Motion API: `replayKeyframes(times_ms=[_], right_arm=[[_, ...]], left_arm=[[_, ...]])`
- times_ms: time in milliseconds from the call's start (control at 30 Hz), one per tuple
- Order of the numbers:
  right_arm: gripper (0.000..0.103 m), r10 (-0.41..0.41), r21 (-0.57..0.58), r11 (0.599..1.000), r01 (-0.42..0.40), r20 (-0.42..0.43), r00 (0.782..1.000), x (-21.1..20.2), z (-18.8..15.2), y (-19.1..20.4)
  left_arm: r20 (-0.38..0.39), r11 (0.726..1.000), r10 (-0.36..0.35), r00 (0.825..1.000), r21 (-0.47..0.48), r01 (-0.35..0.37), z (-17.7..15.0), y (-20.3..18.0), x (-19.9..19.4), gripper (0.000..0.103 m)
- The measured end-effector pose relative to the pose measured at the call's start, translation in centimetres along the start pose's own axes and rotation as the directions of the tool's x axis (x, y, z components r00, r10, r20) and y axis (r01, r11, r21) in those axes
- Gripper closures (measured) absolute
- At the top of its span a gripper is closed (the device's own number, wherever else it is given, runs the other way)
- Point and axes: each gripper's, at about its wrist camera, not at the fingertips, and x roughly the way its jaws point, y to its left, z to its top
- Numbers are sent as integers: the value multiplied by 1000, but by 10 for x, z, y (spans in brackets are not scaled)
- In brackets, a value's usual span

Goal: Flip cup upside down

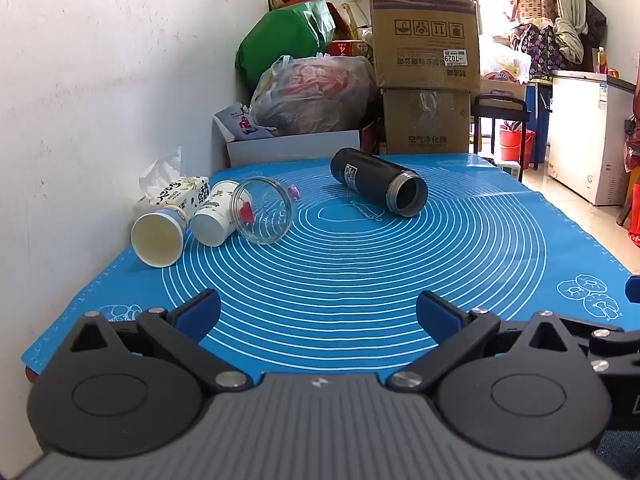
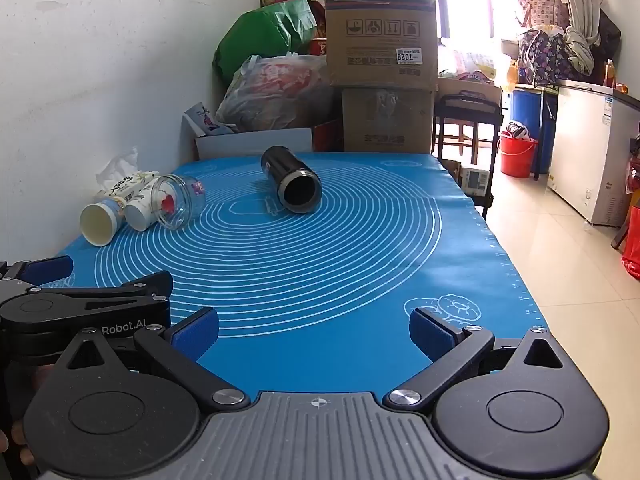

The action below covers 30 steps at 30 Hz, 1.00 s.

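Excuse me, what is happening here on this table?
A person holds two grippers over a blue silicone baking mat. The left gripper and right gripper are both open and hold nothing. Two white paper cups, a clear glass jar and a black metal thermos cup all lie on their sides. Nothing stands upside down yet.

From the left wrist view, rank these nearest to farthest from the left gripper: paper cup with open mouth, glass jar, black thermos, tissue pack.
1. Paper cup, front left by the wall, on its side.
2. Glass jar, left of centre, on its side.
3. Black thermos on the right and tissue pack on the far left: too close to call.

Left gripper is open.
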Motion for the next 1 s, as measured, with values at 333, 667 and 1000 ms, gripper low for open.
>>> replayKeyframes(times_ms=[333, 667, 1000], right_arm=[[0, 0, -4, 1000, 0, -5, 1000, 2, 2, 2], [0, 17, 9, 1000, -17, -5, 1000, -2, 1, -2], [0, 17, 10, 1000, -17, -7, 1000, -1, 2, -1]], left_arm=[[4, 1000, 0, 1000, 7, 0, 2, -1, 0, 0], [5, 1000, 4, 1000, 16, -4, 2, -3, -1, 0], [10, 1000, 6, 1000, 17, -6, 1, -4, -3, 0]])
